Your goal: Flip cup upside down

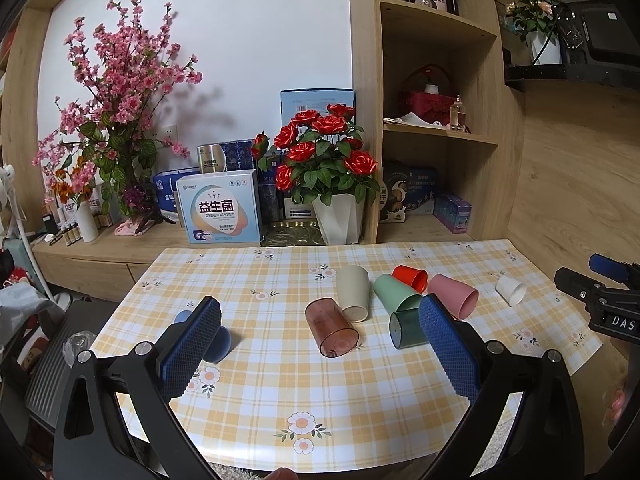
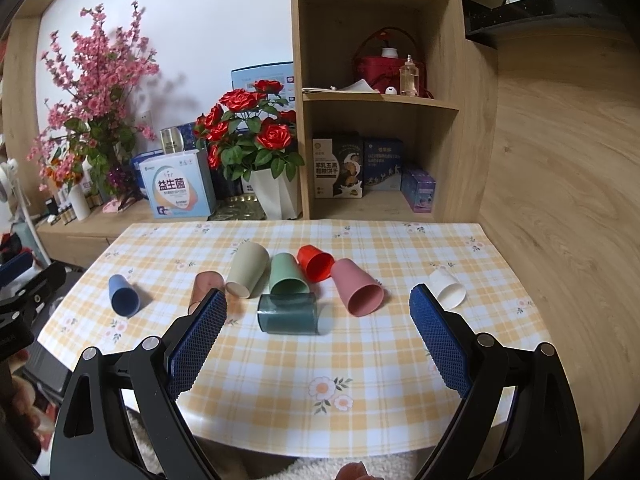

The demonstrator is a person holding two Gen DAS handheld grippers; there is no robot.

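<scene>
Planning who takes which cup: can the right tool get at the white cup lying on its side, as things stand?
Probably yes. The right tool is open and empty, and the white cup lies apart from the other cups, just beyond its right finger, with only bare tablecloth around it.

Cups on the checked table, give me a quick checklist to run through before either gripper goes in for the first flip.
1. Left gripper open and holding nothing: ok.
2. Right gripper open and holding nothing: ok.
3. Cups lying on their sides, none yet flipped: ok, all eight look tipped over, from the blue cup to the white cup.
4. Clear grasp on an isolated cup: ok for the blue and white cups.
5. Clear grasp in the middle cluster: not ok; the green cup touches the dark teal cup.
6. Bare tablecloth in front to set a cup down: ok.
</scene>
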